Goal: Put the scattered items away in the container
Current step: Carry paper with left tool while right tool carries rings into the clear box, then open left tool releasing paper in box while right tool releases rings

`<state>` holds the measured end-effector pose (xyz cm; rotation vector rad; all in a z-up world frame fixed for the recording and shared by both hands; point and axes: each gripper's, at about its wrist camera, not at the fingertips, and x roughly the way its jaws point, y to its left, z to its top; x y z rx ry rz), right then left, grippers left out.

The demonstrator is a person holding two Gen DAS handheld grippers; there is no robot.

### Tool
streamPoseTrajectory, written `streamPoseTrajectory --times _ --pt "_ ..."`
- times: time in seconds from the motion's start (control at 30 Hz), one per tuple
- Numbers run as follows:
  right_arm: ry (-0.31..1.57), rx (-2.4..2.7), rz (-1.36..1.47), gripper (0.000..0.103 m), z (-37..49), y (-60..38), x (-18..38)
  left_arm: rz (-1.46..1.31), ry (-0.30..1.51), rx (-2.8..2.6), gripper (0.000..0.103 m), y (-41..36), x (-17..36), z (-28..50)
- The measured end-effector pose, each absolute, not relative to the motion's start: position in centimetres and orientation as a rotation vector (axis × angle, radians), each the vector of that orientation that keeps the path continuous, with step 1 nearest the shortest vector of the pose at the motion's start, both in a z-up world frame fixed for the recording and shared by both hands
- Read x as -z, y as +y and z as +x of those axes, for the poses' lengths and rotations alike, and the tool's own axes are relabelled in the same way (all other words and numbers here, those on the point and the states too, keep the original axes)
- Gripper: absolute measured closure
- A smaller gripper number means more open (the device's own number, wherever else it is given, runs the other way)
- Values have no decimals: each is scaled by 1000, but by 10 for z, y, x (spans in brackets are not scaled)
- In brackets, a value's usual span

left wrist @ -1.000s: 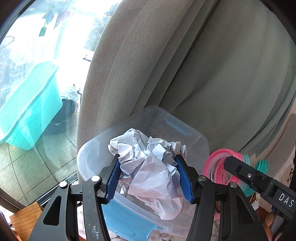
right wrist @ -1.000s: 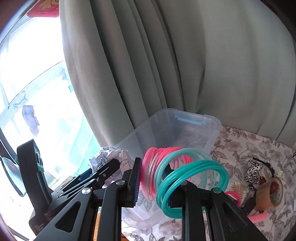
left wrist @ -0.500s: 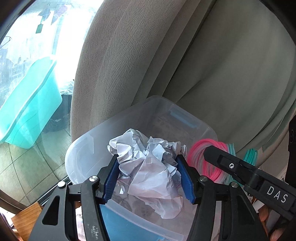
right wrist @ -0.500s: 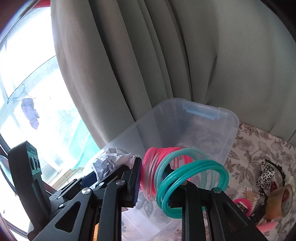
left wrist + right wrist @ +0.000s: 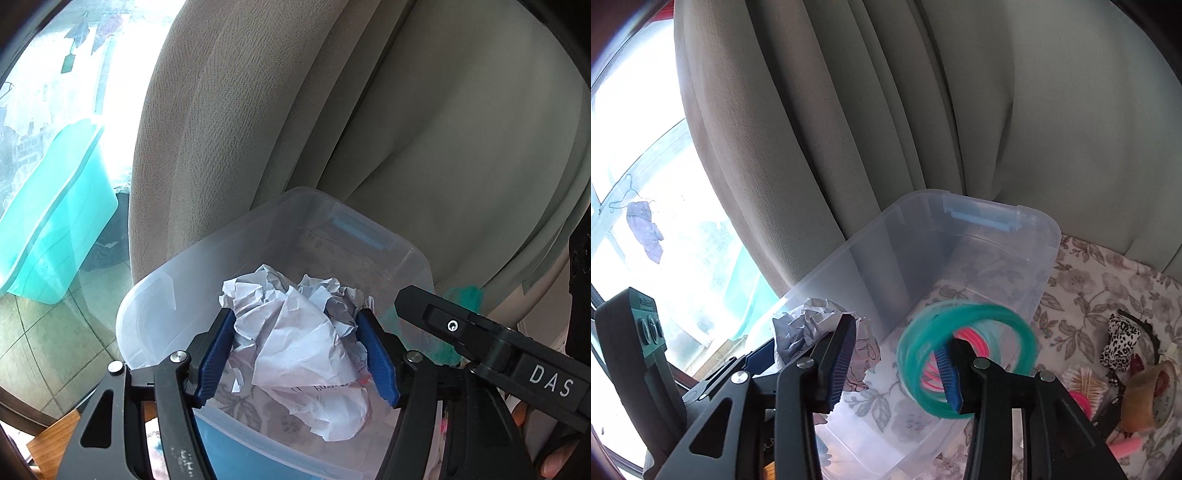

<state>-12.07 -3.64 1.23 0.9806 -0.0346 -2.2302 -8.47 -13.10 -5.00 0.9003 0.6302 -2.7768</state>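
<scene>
**Two hand-held grippers over a clear storage bin, one with crumpled paper, one letting go of plastic rings**

A clear plastic container [image 5: 993,266] with a blue latch on its far rim sits on a floral tablecloth [image 5: 1082,291], against a grey-beige curtain [image 5: 886,129]. To the left is a bright window [image 5: 55,92] with a teal tub [image 5: 55,214] outside.

The left gripper [image 5: 297,354] hovers over the near part of the container. A ball of crumpled white paper [image 5: 295,347] sits between its blue pads [image 5: 218,354]. Its jaws have just been opening; the paper still fills the gap and touches both pads, though how firmly they press cannot be told.

The right gripper [image 5: 895,363] is just beside it, also above the container. Its jaws have just been opening and now stand spread apart. A bundle of teal and pink plastic rings [image 5: 964,350], blurred, is looped loosely over the right-hand finger, above the container's floor, no longer pinched.

On the cloth to the right of the container lie scattered items: a leopard-print hair bow [image 5: 1121,343], a roll of brown tape [image 5: 1148,398], a tub of cotton buds [image 5: 1086,386], and a pink object [image 5: 1123,448].
</scene>
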Motion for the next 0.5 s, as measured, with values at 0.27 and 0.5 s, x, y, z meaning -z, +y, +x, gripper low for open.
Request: streamPoseTrajectory --times 0.27,0.5 --pt "-24 2237 953 45 -123 -34 -9 921 630 2770 33 -126 51 -86" --pt "-41 2248 955 45 -128 -25 -7 945 627 2762 33 -120 51 -85"
